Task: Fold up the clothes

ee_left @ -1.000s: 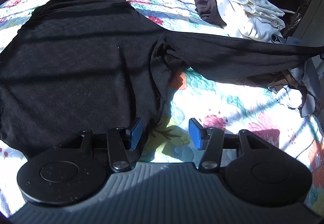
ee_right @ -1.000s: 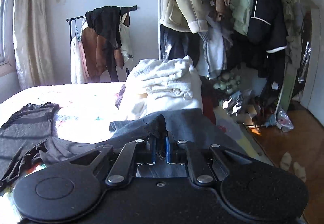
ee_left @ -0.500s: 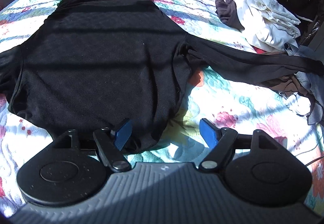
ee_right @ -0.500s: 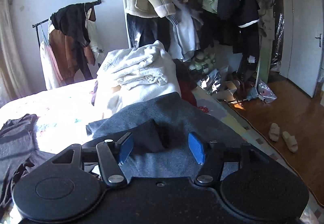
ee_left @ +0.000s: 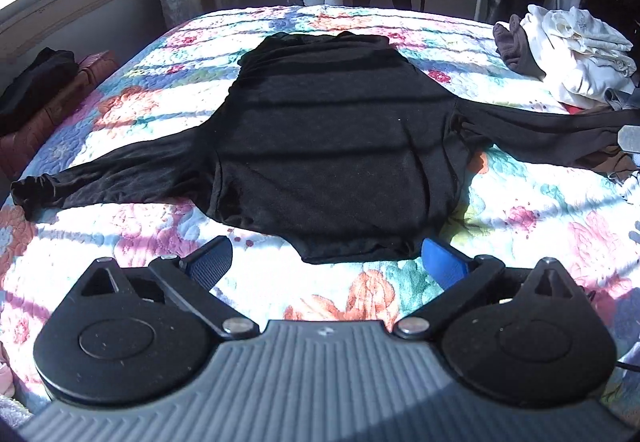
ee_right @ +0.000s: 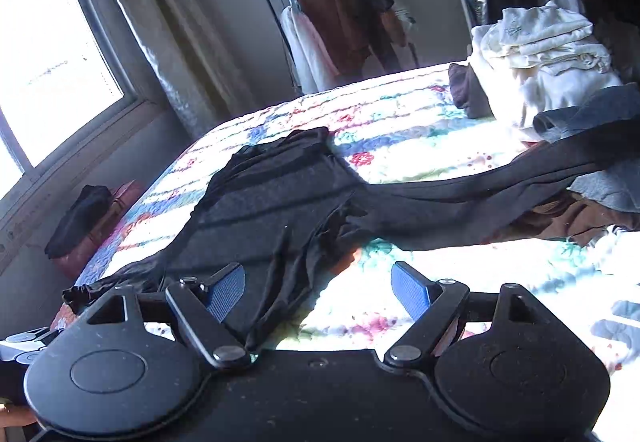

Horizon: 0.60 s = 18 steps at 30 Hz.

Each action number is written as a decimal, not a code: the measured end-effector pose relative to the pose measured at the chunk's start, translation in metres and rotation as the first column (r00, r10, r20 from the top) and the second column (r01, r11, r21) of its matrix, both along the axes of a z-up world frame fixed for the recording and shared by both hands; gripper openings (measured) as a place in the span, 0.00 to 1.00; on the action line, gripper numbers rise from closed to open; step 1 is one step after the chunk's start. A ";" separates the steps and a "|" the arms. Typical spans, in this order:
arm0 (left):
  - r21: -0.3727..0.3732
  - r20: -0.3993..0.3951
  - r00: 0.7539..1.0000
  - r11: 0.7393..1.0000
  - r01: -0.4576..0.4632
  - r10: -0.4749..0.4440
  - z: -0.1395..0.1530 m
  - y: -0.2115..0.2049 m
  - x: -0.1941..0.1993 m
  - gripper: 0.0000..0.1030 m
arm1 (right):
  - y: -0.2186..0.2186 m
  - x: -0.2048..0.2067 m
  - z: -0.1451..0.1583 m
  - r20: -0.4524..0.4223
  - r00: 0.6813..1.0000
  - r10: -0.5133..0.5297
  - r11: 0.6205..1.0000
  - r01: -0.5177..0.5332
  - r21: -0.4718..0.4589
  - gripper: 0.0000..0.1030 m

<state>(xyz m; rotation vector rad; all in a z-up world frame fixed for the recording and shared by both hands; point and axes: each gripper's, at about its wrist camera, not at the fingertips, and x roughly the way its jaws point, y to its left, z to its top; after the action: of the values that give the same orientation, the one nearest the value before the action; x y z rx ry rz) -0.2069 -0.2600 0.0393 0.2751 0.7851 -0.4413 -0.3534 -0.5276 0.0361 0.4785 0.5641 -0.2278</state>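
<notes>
Your left gripper (ee_left: 326, 258) has its jaws opening wide, nothing between the blue pads (ee_left: 442, 262); the shirt hem lies just beyond them at 12 o'clock. Your right gripper (ee_right: 318, 292) is opening too, its pads clear of cloth, with a fold of the shirt lying below the gap at 11 o'clock.

The bed (ee_left: 168, 54) fills both views under a floral quilt, striped with sun. On it the black shirt (ee_left: 336, 146) lies spread flat, collar toward 12 o'clock in your left view, one sleeve (ee_left: 108, 172) running out to 9 o'clock and the other (ee_left: 540, 130) to 3 o'clock, where its end lies on the clothes pile (ee_left: 576, 54). That pile sits at 2 o'clock, white pieces on top, a brown one at its left edge. A window (ee_right: 44, 62) shows at 10 o'clock in your right view, a clothes rack (ee_right: 340, 6) at 12.
</notes>
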 end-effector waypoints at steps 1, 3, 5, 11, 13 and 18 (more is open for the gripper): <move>0.028 0.010 1.000 0.999 -0.022 0.022 0.002 0.005 -0.002 1.00 | 0.014 0.008 -0.001 -0.029 0.999 0.025 1.000 -0.025 -0.011 0.82; 0.053 0.026 0.999 0.998 -0.044 0.043 0.007 0.016 -0.007 1.00 | 0.036 0.019 -0.003 -0.075 0.996 0.054 0.998 -0.057 -0.034 0.82; 0.048 0.018 0.999 0.998 -0.044 0.043 0.012 0.026 -0.010 1.00 | 0.056 0.025 -0.003 -0.090 0.994 0.069 0.996 -0.073 -0.044 0.82; -0.007 -0.005 0.998 0.998 -0.061 0.061 0.024 0.045 -0.019 1.00 | 0.099 0.025 0.009 -0.130 0.980 0.150 0.983 -0.162 -0.085 0.82; -0.013 -0.011 0.998 0.998 -0.063 0.063 0.024 0.046 -0.021 1.00 | 0.108 0.022 0.011 -0.137 0.978 0.156 0.979 -0.172 -0.111 0.83; -0.020 -0.024 0.997 0.997 -0.068 0.068 0.024 0.051 -0.026 1.00 | 0.125 0.018 0.019 -0.156 0.974 0.166 0.967 -0.192 -0.167 0.83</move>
<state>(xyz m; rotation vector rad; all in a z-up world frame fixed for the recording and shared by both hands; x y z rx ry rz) -0.2325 -0.2093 0.0636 0.2240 0.8097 -0.3887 -0.3356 -0.4024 0.0554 0.2335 0.7142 -0.1384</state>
